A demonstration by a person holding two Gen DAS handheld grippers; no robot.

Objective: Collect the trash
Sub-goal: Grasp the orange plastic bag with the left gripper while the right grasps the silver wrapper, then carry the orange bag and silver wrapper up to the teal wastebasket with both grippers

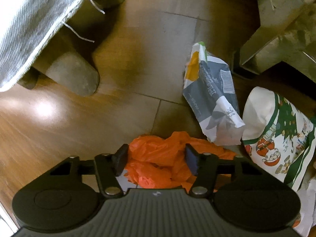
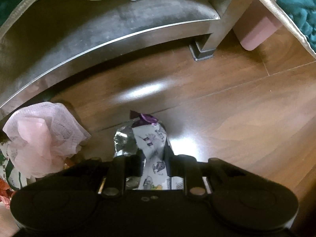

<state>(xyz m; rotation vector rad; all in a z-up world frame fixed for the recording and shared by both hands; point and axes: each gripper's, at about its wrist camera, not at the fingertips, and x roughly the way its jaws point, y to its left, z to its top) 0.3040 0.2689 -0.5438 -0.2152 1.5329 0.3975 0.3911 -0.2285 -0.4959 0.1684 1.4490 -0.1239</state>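
In the left wrist view my left gripper [image 1: 156,159] hangs over a crumpled orange plastic bag [image 1: 158,158] on the wooden floor; its jaws stand apart on either side of the bag, not closed on it. A grey-and-white paper packet [image 1: 213,102] and a Christmas-print wrapper [image 1: 276,130] lie to the right. In the right wrist view my right gripper [image 2: 151,158] is shut on a white and purple foil snack wrapper [image 2: 150,140], held above the floor. A pink crumpled tissue and mesh wad [image 2: 43,138] lies to the left.
A person's grey-socked foot [image 1: 73,75] and striped trouser leg [image 1: 35,25] stand at left. A metal table leg [image 1: 276,39] is at the upper right. A metal shelf [image 2: 98,35] with its foot [image 2: 201,53], a pink bin [image 2: 256,33] and a teal cloth [image 2: 296,4] are ahead.
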